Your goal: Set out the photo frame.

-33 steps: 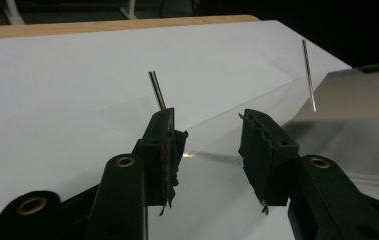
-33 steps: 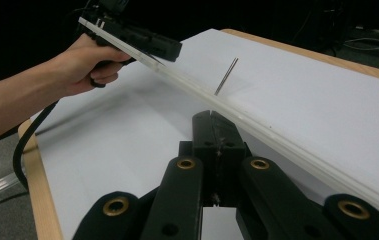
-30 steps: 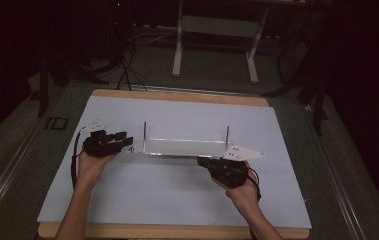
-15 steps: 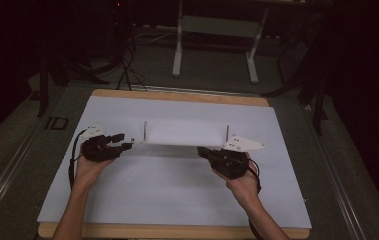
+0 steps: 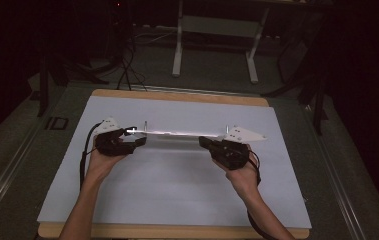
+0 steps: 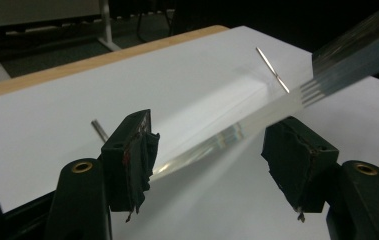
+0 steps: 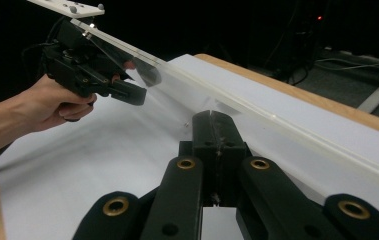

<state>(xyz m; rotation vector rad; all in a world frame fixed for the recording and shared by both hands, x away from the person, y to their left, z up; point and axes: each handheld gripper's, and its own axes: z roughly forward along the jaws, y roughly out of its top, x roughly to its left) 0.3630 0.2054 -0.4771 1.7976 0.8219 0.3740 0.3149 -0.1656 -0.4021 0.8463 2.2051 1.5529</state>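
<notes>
A long clear plastic plate [image 5: 177, 134] hangs just over the white table sheet, seen almost edge-on in the high view. Two thin metal pins [image 5: 145, 123] [image 5: 226, 129] stand by its ends. My left gripper [image 5: 136, 140] is open at the plate's left end. In the left gripper view the clear plate [image 6: 237, 131] runs between the wide-apart jaws of this gripper [image 6: 212, 145], its end close to the left pad [image 6: 137, 150]. My right gripper [image 7: 212, 120] is shut, apparently pinching the plate's [image 7: 277, 120] lower edge; it sits at the plate's right end [image 5: 204, 142].
The white sheet [image 5: 177, 190] covers a wooden tabletop [image 5: 177, 96]. A white metal stand [image 5: 214, 30] and cables [image 5: 127, 65] are on the dark floor beyond the far edge. Rails run along both sides of the table.
The plate lay flat a second ago, then stood broad-side up, and now shows edge-on. Both hands have shifted slightly with it.
</notes>
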